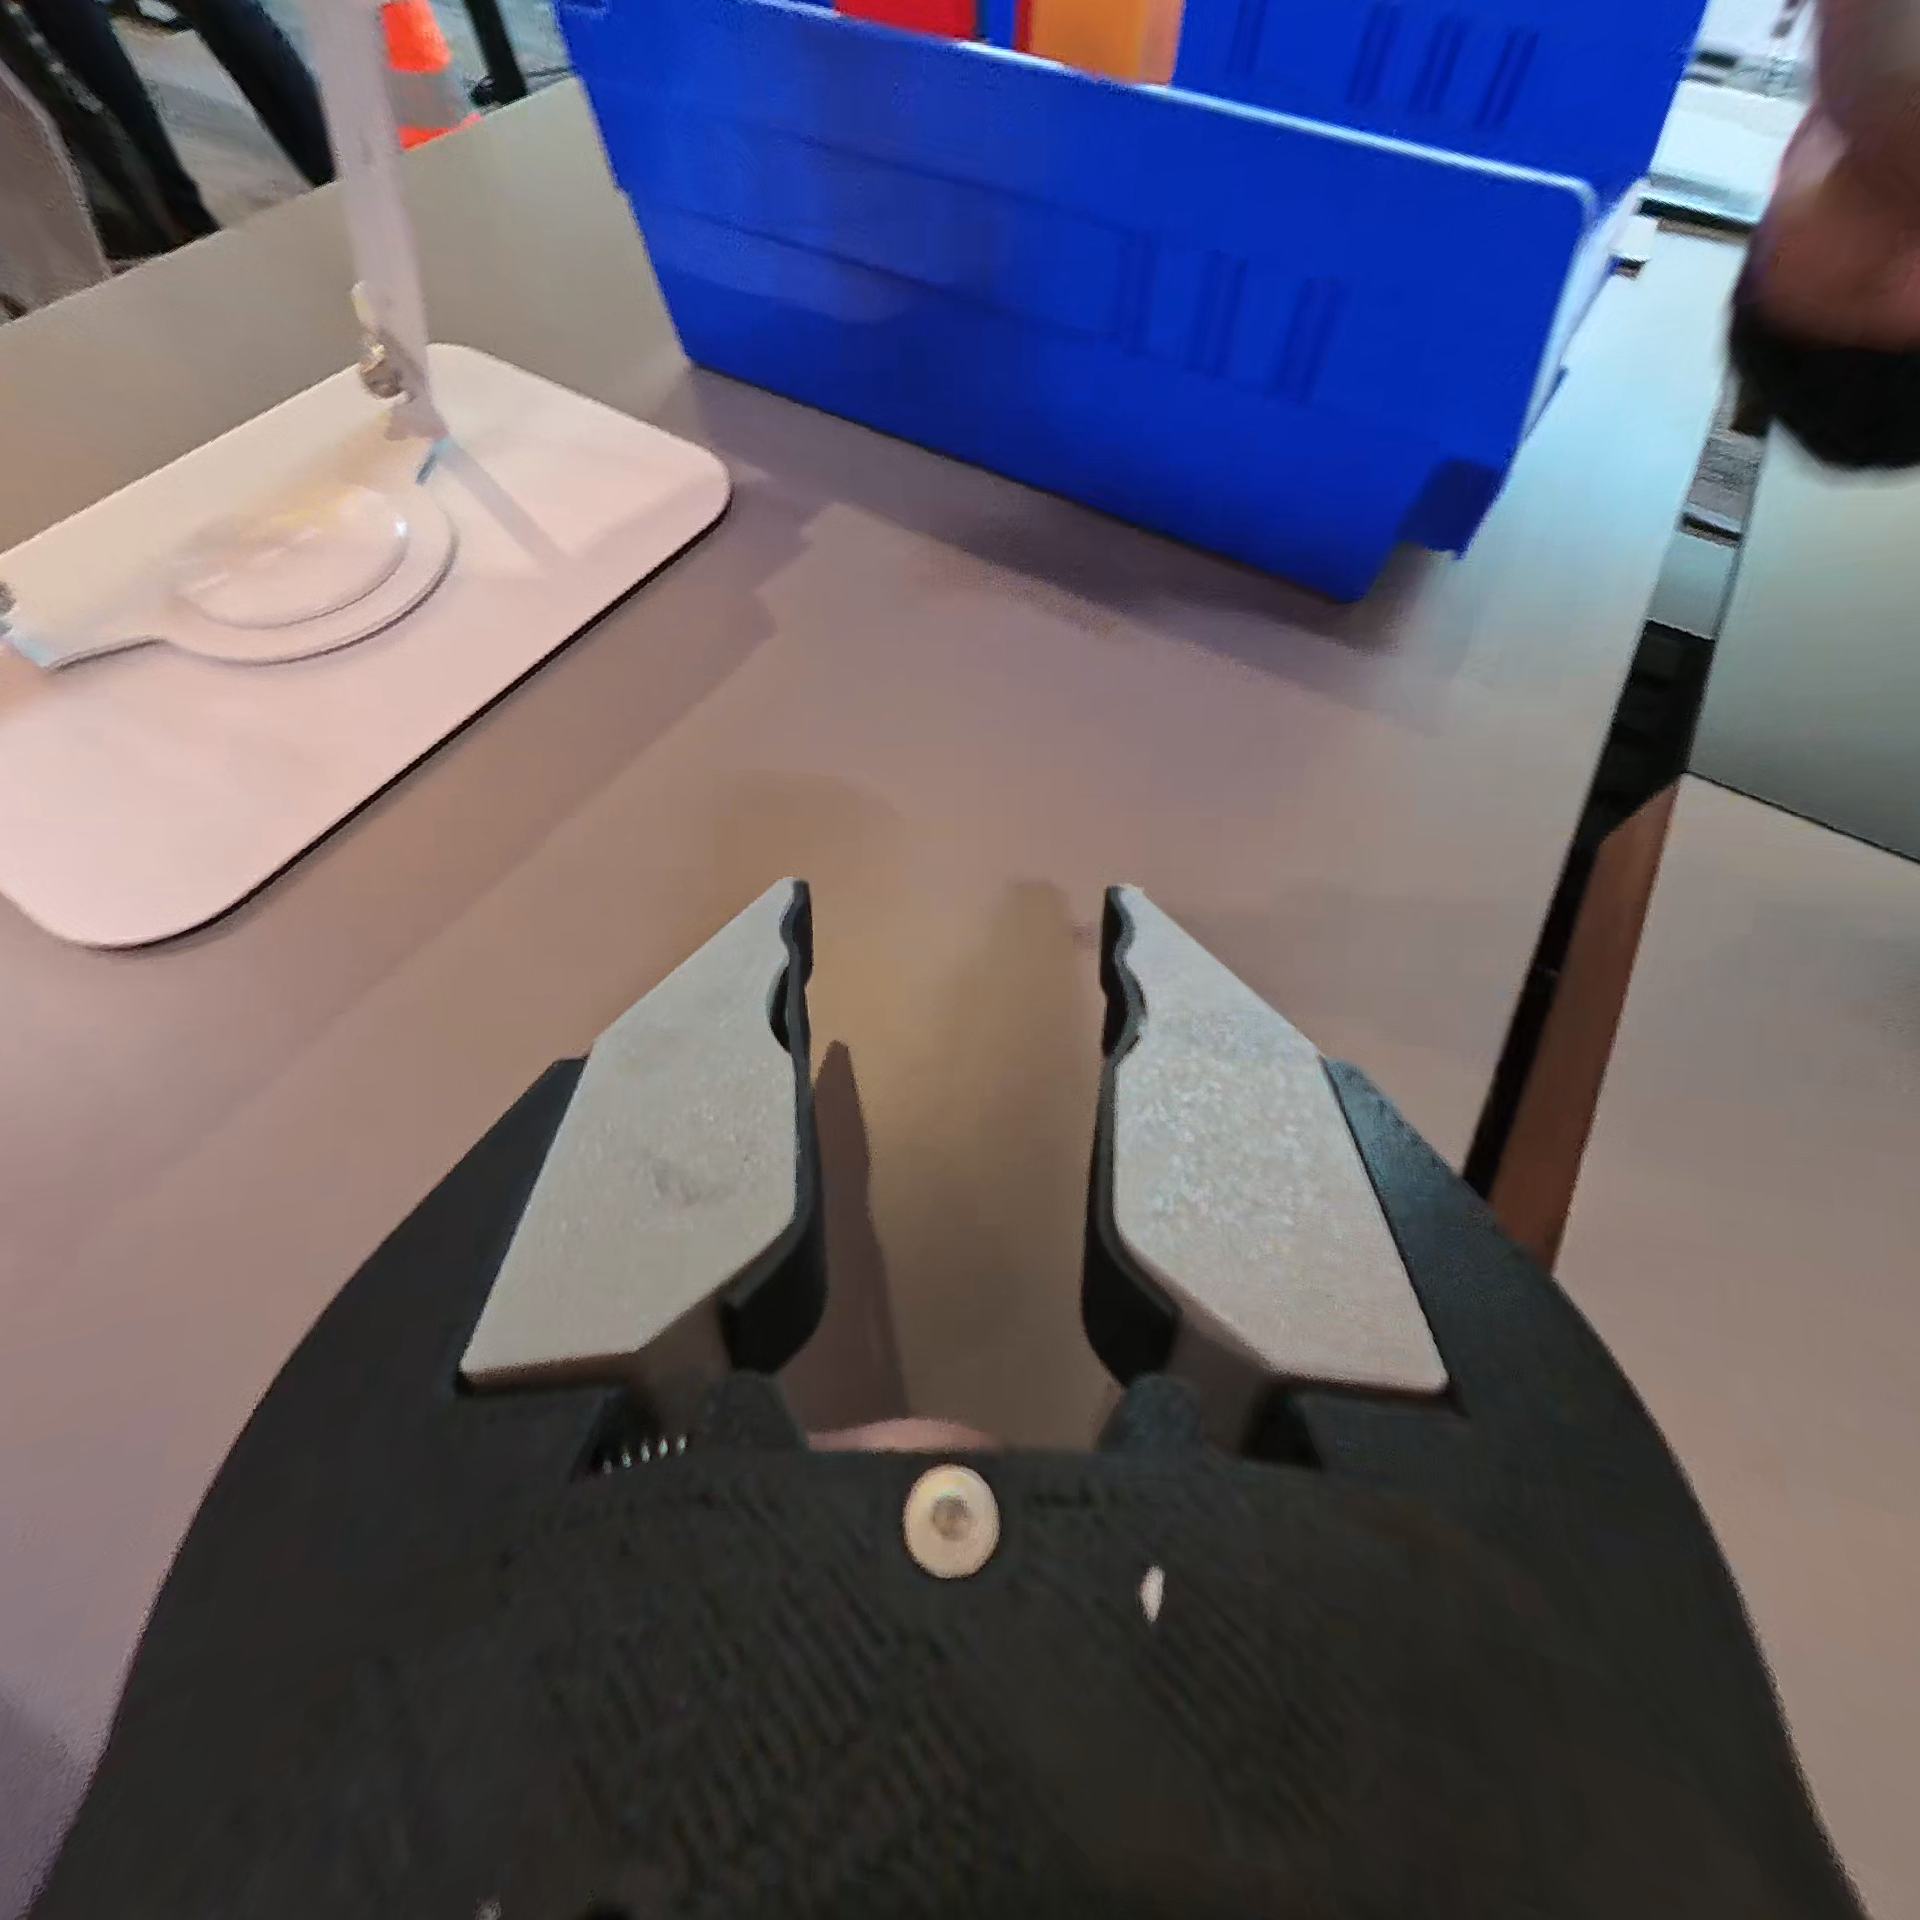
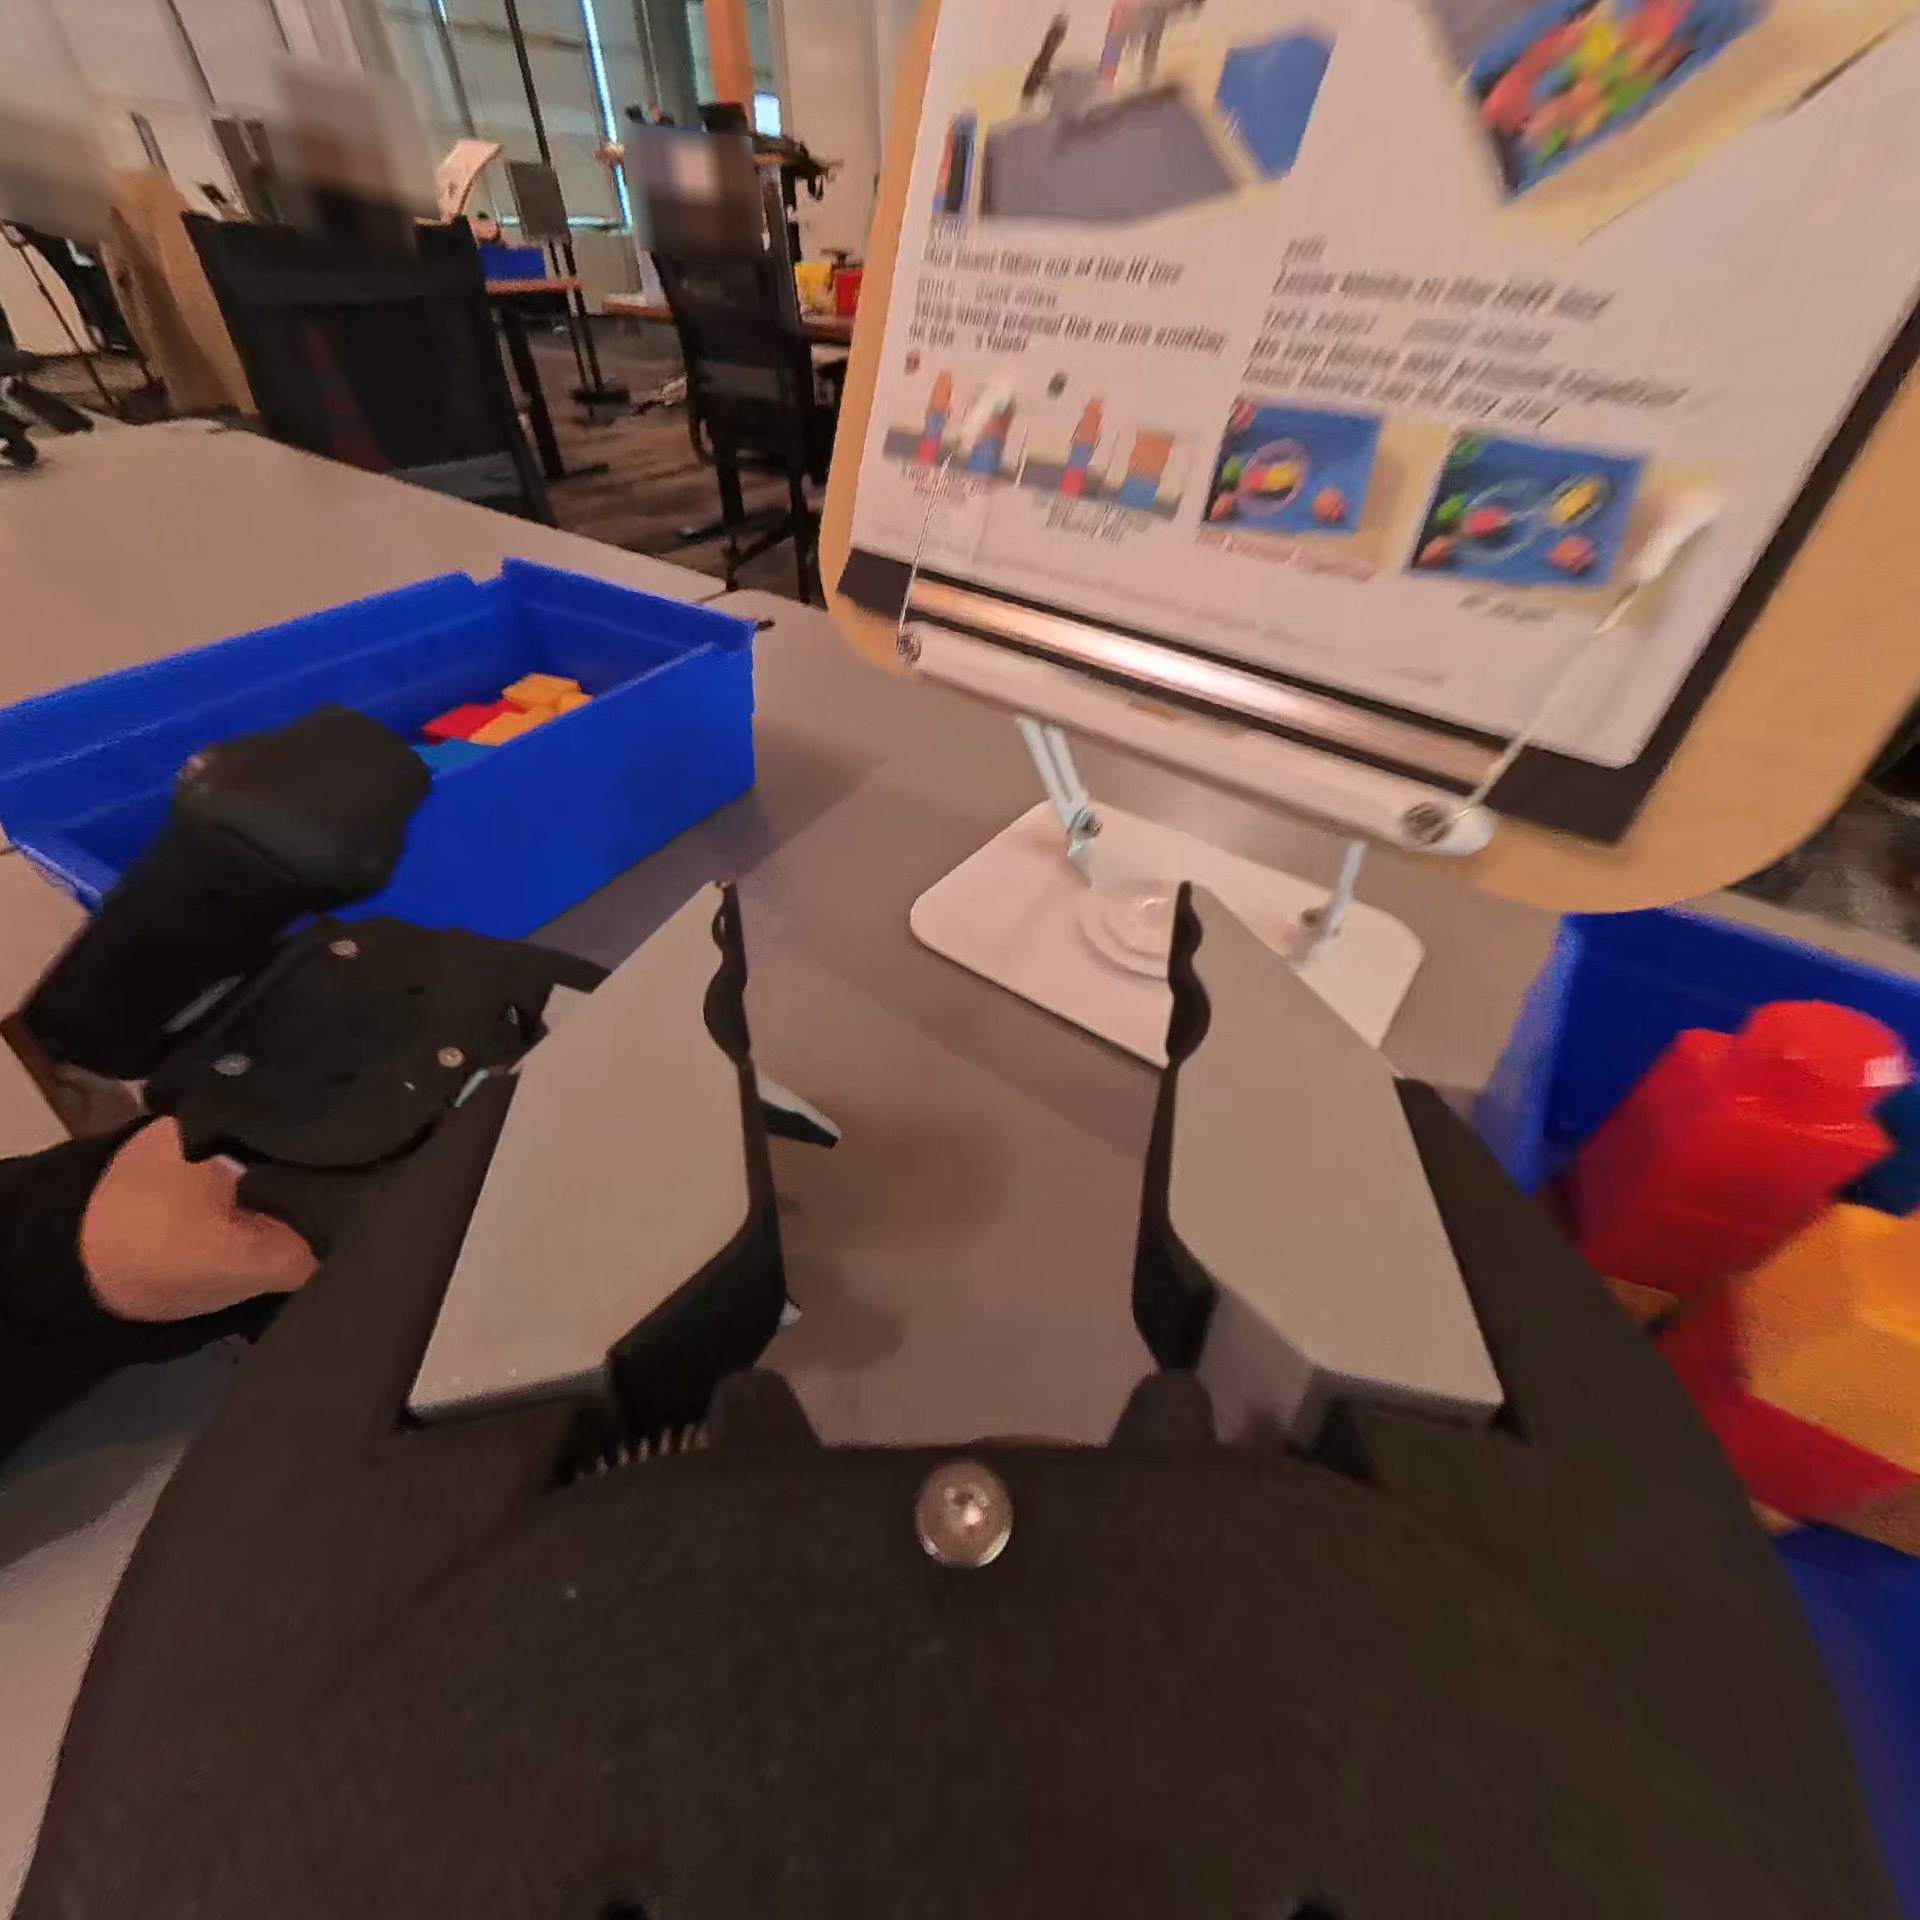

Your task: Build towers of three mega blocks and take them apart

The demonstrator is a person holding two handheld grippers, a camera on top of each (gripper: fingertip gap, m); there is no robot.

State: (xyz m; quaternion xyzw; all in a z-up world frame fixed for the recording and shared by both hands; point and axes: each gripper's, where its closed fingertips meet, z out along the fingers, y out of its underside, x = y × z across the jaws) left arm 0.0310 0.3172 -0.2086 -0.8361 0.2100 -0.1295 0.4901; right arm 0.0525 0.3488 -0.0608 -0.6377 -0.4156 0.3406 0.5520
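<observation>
We see the blocks (image 2: 1756, 1226) heaped in the blue bin (image 2: 1621, 1039) right of the stand (image 2: 1164, 935); we judge them light, stiff and slick, best pinched across flat sides. Only the right view shows them, plus more in the far bin (image 2: 582, 800). The left claw (image 1: 954, 914) and right claw (image 2: 951, 914) both gape apart, empty, above the desk (image 1: 1143, 727).

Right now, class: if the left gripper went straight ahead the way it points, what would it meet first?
Probably the blue bin; the left gripper has only bare table before it, though depth is unclear.
</observation>
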